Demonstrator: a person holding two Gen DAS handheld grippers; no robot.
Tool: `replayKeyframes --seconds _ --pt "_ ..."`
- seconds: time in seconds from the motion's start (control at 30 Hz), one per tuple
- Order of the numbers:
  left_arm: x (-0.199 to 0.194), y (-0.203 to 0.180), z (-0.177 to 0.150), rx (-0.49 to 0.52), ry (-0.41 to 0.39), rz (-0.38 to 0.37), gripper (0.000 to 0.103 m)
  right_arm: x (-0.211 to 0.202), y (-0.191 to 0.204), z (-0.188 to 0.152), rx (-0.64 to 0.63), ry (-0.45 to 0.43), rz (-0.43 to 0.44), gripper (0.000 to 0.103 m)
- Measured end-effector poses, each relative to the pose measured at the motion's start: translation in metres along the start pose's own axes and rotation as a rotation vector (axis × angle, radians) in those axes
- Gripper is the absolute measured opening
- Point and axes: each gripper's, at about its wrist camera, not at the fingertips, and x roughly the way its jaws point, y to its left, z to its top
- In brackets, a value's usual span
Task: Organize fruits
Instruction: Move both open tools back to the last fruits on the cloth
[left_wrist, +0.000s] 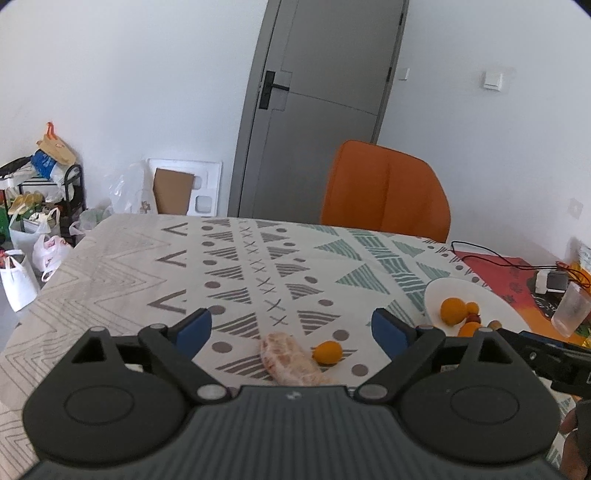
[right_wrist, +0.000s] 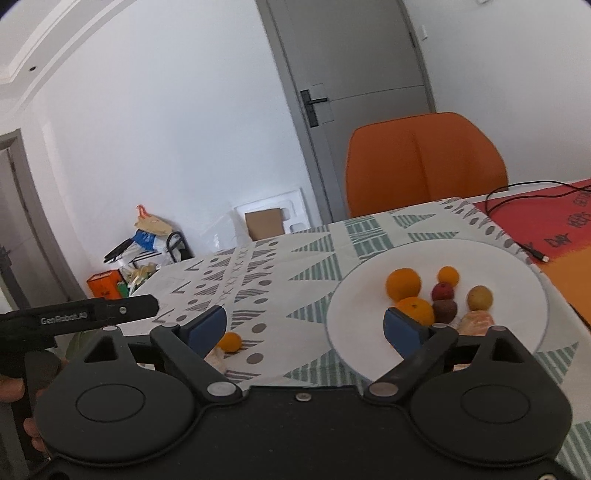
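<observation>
My left gripper (left_wrist: 291, 326) is open and empty above the tablecloth. Below it lie a peeled citrus piece (left_wrist: 290, 360) and a small orange kumquat (left_wrist: 327, 352). My right gripper (right_wrist: 304, 325) is open and empty, at the near left rim of the white plate (right_wrist: 517, 266). The plate holds a large orange (right_wrist: 403, 283), a second orange (right_wrist: 415, 310), a small orange (right_wrist: 448, 276), two dark red fruits (right_wrist: 443, 301), a yellow-brown fruit (right_wrist: 479, 298) and a peeled citrus piece (right_wrist: 476, 322). The kumquat (right_wrist: 229, 342) shows left of the plate. The plate (left_wrist: 458, 288) shows at the right of the left wrist view.
An orange chair (left_wrist: 386, 190) stands at the table's far edge. A red mat (right_wrist: 546, 221) with a black cable (right_wrist: 532, 253) lies right of the plate. A clear plastic cup (left_wrist: 570, 308) and a charger (left_wrist: 550, 280) lie at the far right. Bags and a rack (left_wrist: 40, 206) stand on the floor at left.
</observation>
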Motion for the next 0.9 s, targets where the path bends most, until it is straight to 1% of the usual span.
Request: replayKeyframes --seconds 0.1,0.17,0.23,0.33,0.47,0.6,0.9 --pt "0.003 0.006 -0.003 -0.015 0.009 0.010 0.092 0.006 0.006 -0.003 -0.020 0.014 0.019 0.092" --pt "0.005 0.011 -0.005 -0.025 0.014 0.016 0.092 0.011 0.011 -0.003 -0.033 0.027 0.035 0.089" --pt "0.008 0.015 -0.007 -0.033 0.022 0.023 0.092 0.017 0.016 -0.004 -0.047 0.044 0.048 0.081" --pt "0.013 0.022 -0.009 -0.042 0.034 0.032 0.092 0.027 0.021 -0.004 -0.064 0.071 0.069 0.073" --pt "0.018 0.029 -0.010 -0.048 0.047 0.047 0.092 0.042 0.029 -0.003 -0.074 0.100 0.096 0.067" --pt "0.023 0.037 -0.010 -0.058 0.059 0.058 0.092 0.058 0.036 -0.003 -0.084 0.136 0.125 0.059" --pt "0.030 0.054 -0.010 -0.083 0.075 0.083 0.092 0.093 0.054 0.002 -0.128 0.192 0.163 0.054"
